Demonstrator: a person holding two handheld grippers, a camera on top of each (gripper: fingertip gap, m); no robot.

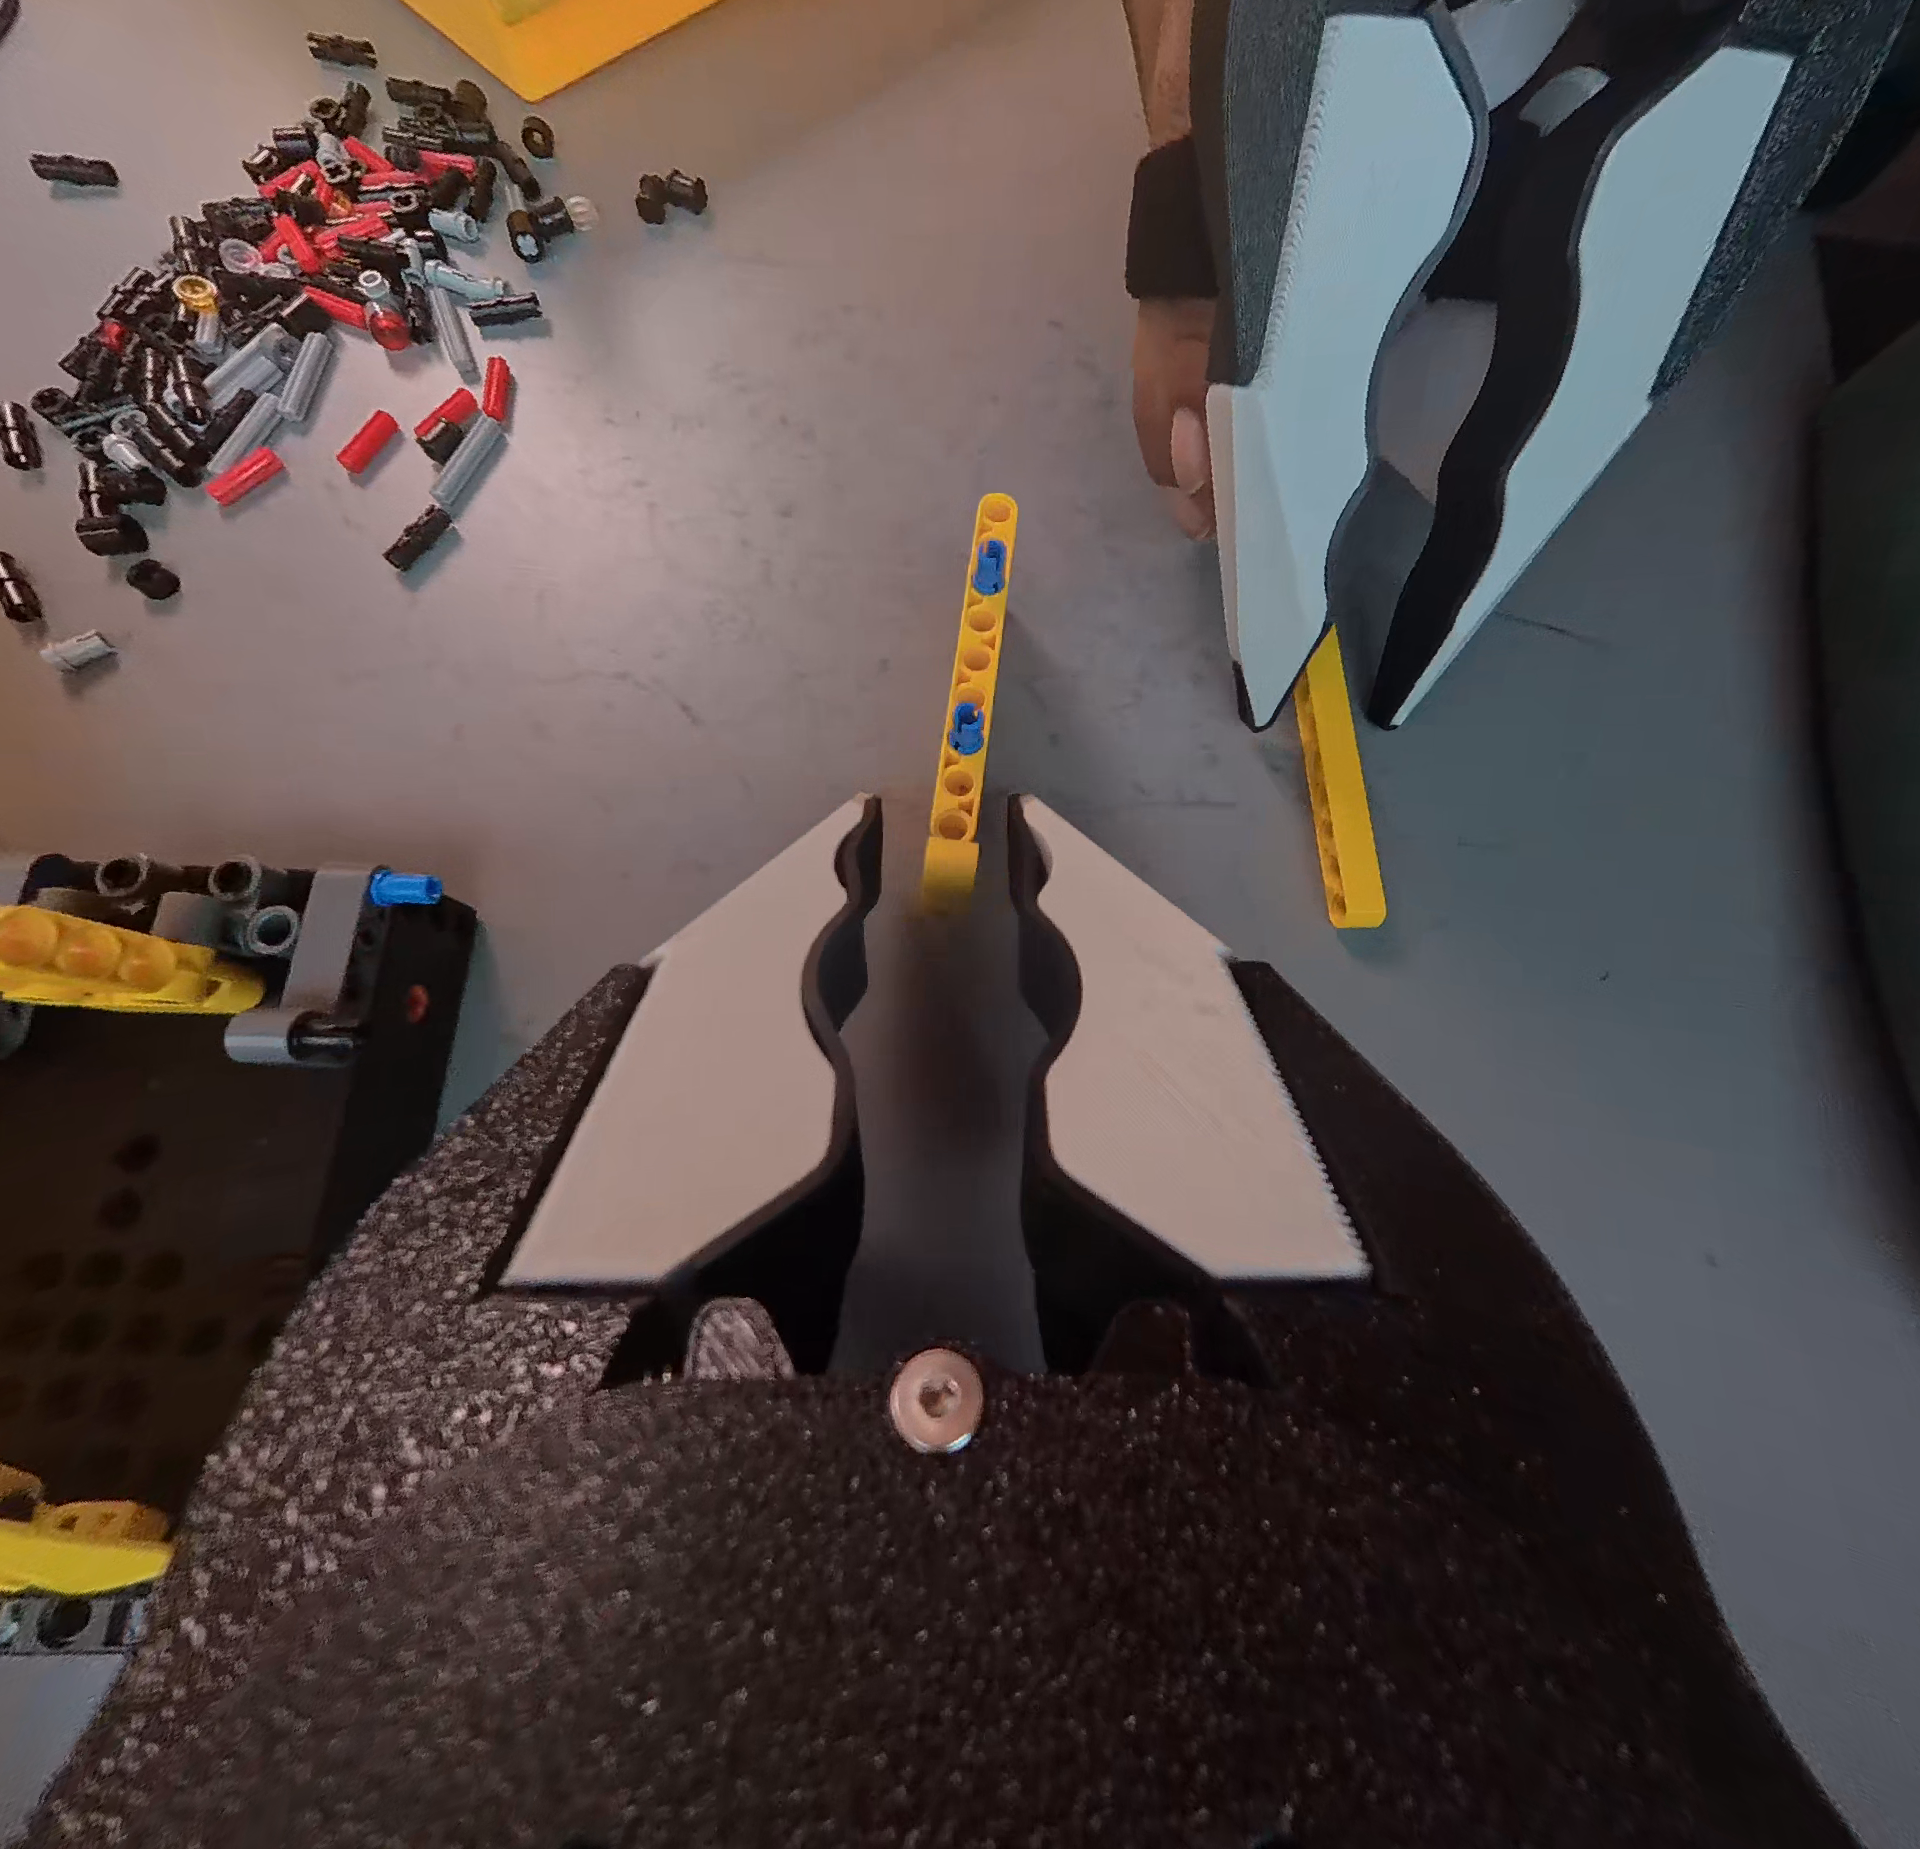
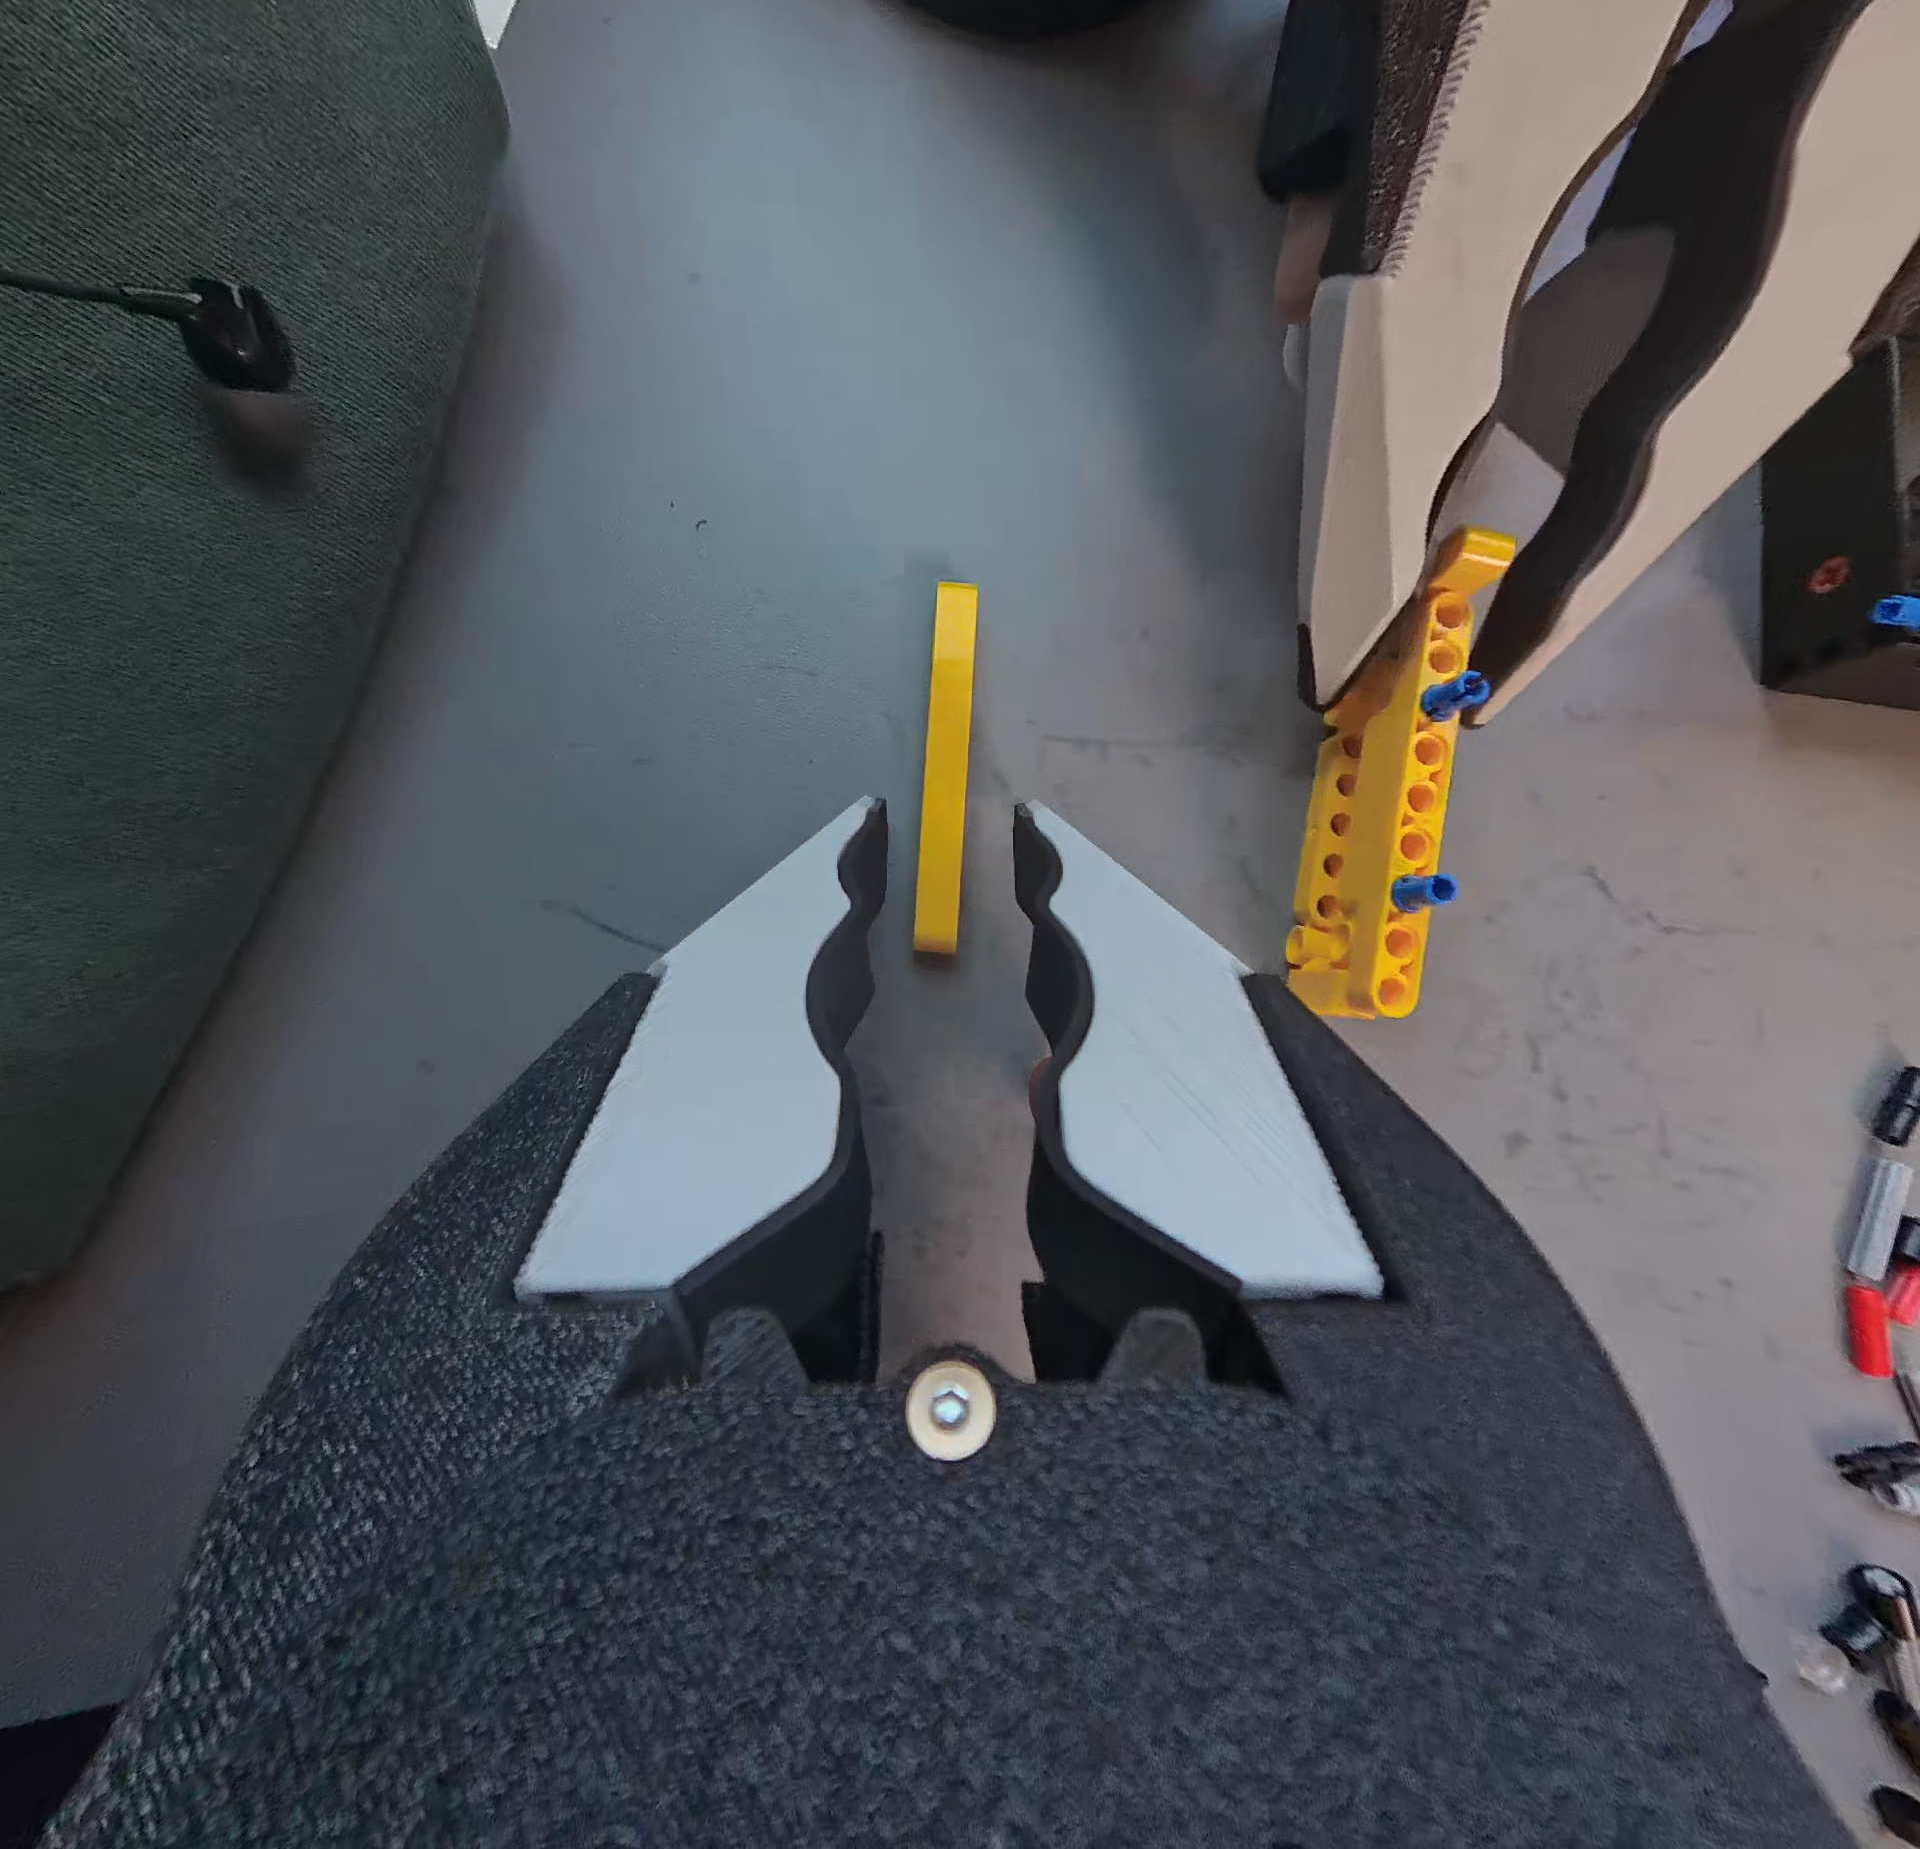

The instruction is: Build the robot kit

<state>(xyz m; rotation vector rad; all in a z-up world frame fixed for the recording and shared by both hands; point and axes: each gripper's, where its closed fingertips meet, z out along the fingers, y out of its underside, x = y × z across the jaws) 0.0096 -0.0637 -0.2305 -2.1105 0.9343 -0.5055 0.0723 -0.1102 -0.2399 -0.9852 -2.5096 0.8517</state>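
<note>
My left gripper [image 1: 945, 802] is shut on the near end of a yellow holed beam [image 1: 977, 656] with two blue pins [image 1: 987, 565]. The beam points forward, low over the grey table [image 1: 675, 604]. My right gripper [image 2: 951, 807] is shut on the near end of a plain yellow beam [image 2: 948, 739], seen edge-on. The two grippers face each other side by side. The right gripper [image 1: 1325, 724] with its beam [image 1: 1340, 812] shows at upper right in the left wrist view. The left gripper [image 2: 1403, 703] with the pinned beam [image 2: 1418, 791] shows at upper right in the right wrist view.
A pile of small black, red and grey parts [image 1: 281, 293] lies at the far left and also shows in the right wrist view [image 2: 1881, 1280]. A yellow bin [image 1: 582, 2] stands behind it. A black-and-yellow partial build [image 1: 208, 1020] sits at left. A green cushion [image 2: 187, 552] borders the table. A hand [image 1: 1169, 417] holds the right gripper.
</note>
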